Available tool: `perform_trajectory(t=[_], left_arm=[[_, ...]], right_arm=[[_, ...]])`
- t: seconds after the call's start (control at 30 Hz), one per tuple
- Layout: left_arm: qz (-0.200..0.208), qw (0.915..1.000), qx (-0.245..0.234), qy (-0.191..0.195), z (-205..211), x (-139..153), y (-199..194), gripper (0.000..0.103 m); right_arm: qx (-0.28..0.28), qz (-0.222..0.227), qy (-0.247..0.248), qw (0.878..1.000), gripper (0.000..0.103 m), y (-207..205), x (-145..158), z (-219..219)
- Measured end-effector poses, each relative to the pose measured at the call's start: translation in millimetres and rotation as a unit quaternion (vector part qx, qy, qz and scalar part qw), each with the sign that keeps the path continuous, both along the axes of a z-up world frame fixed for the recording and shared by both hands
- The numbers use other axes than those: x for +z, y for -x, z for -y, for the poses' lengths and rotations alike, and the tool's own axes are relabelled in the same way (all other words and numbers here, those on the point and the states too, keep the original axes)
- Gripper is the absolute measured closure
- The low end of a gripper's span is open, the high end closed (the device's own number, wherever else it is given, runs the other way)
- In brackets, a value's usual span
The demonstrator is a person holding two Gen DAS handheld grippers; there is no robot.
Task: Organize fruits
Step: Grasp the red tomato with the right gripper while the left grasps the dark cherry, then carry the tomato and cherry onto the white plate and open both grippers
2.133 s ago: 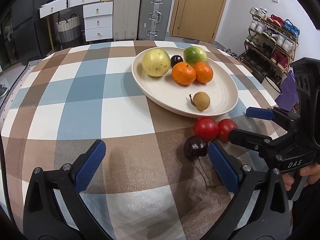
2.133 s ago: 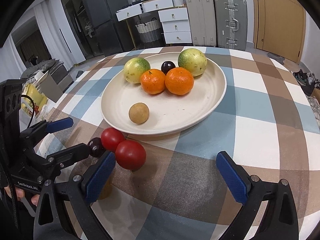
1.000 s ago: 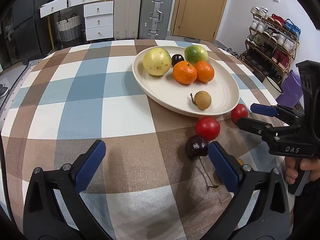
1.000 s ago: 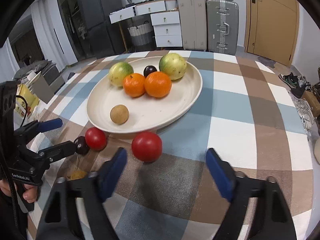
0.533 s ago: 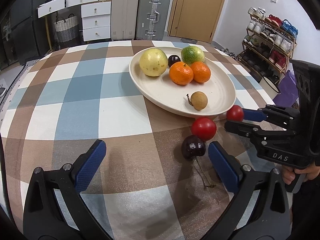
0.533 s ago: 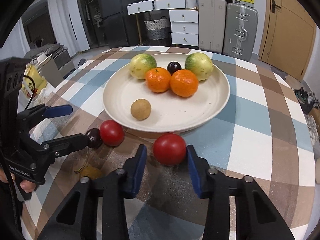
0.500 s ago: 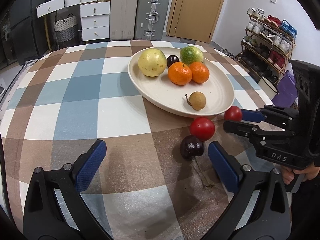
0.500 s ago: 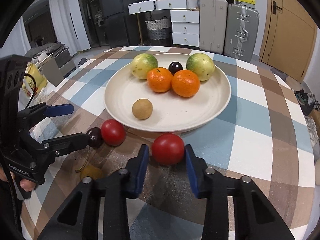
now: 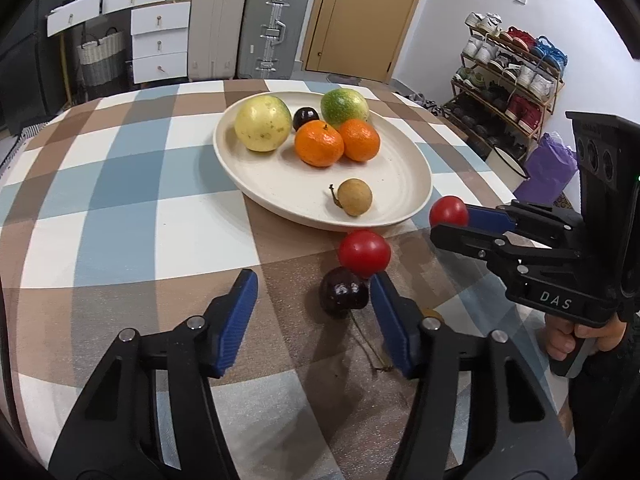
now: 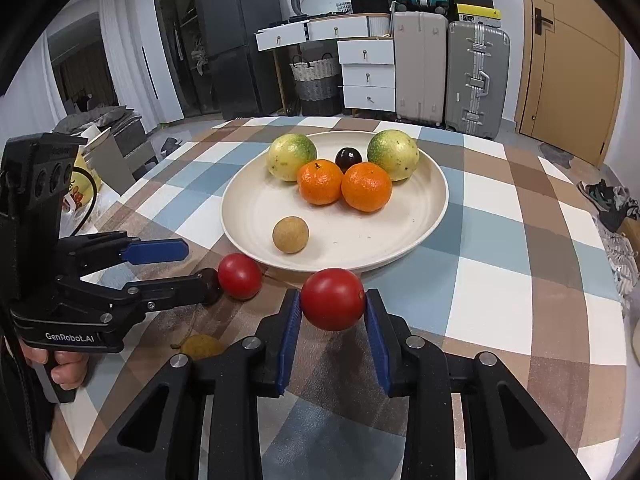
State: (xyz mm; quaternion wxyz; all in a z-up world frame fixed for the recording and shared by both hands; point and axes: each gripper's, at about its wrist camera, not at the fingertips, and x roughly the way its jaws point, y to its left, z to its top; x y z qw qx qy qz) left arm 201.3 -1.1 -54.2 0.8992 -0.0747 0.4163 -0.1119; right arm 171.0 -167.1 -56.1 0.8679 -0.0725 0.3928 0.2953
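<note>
My right gripper (image 10: 332,312) is shut on a red tomato (image 10: 332,299), held just in front of the cream plate (image 10: 434,208); it also shows in the left wrist view (image 9: 448,211). A second red tomato (image 9: 364,253) and a dark cherry (image 9: 343,298) lie on the cloth before the plate (image 9: 416,196). My left gripper (image 9: 312,312) is open, its right finger beside the cherry. The plate holds two green-yellow fruits, two oranges (image 10: 366,187), a dark plum (image 10: 348,159) and a brown longan (image 10: 291,234).
A small yellow-brown fruit (image 10: 200,346) lies on the cloth near my left gripper (image 10: 180,268). The round table has a checked cloth (image 9: 120,208). Suitcases, drawers, a door and a shoe rack (image 9: 516,68) stand beyond it.
My right gripper has closed on the tomato and lifted it off the cloth. My left gripper's jaws have narrowed and moved forward, close beside the cherry.
</note>
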Motion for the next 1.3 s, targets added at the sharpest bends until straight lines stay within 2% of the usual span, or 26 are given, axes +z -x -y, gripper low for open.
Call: perform_trajectory(t=[0.27,0.43,0.9,1.3], left_arm=[[-0.009,0.9996,-0.023,-0.013,12,-2,-4,0.065],[-0.015,0.9991,-0.04,-0.001,13,-5,-4,0.078],[0.006,0.9993,-0.037,0.007,9,3,5,0.079],[0.063,0.9978,-0.005,0.023,-6,26,16,0.079]], right_arm=[[0.001,0.0,-0.001,1.0,0.07,2,1,0],[0.002,-0.002,-0.001,1.0,0.07,2,0,0],[0.0,0.002,-0.006,1.0,0.07,2,0,2],[-0.028,0.034,-0.07,0.997,0.07,2,20,21]])
